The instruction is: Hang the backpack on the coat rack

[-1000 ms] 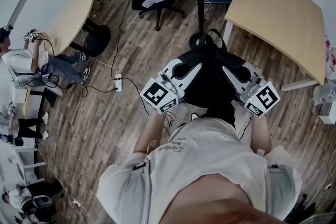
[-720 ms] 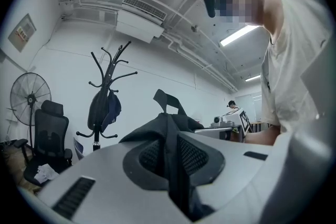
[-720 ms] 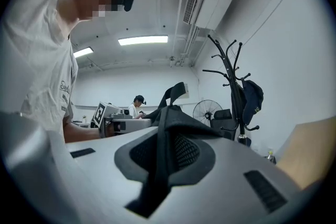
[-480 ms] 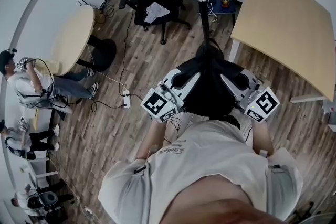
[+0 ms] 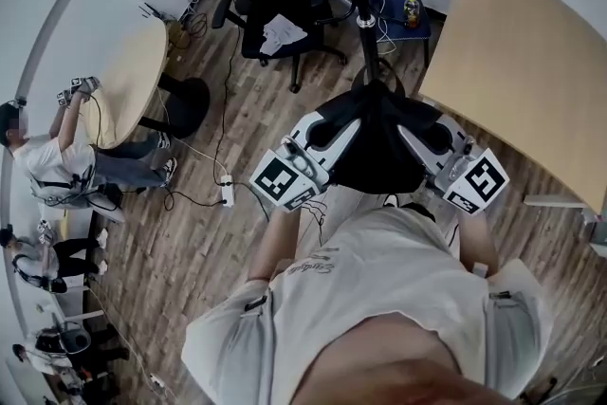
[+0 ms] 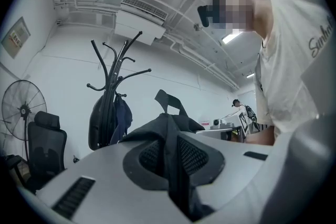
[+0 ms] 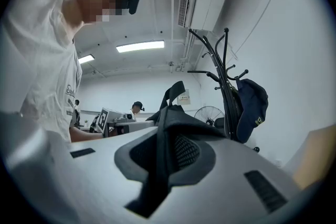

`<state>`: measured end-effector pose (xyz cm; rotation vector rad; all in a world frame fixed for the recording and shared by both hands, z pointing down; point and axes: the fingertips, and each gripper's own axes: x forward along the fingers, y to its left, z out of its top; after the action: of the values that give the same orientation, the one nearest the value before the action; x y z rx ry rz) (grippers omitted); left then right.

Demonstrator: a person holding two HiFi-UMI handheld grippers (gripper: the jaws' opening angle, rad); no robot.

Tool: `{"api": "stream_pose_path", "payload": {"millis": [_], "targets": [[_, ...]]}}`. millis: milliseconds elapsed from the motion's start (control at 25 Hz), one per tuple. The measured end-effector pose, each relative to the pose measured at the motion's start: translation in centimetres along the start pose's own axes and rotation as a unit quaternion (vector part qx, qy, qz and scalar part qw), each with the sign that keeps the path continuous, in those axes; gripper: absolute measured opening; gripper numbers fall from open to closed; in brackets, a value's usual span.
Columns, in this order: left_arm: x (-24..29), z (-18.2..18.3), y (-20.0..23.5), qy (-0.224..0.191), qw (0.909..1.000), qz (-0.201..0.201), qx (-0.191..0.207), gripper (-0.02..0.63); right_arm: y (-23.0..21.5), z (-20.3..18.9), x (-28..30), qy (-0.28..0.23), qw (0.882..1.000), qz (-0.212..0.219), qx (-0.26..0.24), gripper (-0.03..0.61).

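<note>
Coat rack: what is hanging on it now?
A black item and a dark blue one hang on the coat rack. Its upper hooks are bare. They hide its lower pole.

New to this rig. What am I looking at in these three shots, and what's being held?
No robot here: a person holds a two-jaw gripper in each hand. The top-down picture comes from a camera on the person's head. The other two cameras ride on the grippers and look along their jaws. The left gripper and right gripper each pinch the black backpack between them. The coat rack, with bags hanging on it, stands ahead on the wooden floor.
</note>
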<state>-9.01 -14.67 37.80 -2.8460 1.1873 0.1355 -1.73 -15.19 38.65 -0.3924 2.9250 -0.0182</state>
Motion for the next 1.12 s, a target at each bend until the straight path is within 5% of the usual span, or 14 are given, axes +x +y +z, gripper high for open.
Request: {"api": "stream_pose_path", "payload": {"millis": [840,1120], "targets": [[5.1,9.9,10.6,-0.051,0.9981,-0.019,0.028,0.046,-7.5,9.5,9.0,-0.019,0.991,-0.045,-0.128,0.031],[6.4,12.0,13.9,-0.062,0.9967,-0.036,0.038,0.045,-9.8,11.3,11.6,-0.03,0.988,-0.064,-0.135,0.031]]}}
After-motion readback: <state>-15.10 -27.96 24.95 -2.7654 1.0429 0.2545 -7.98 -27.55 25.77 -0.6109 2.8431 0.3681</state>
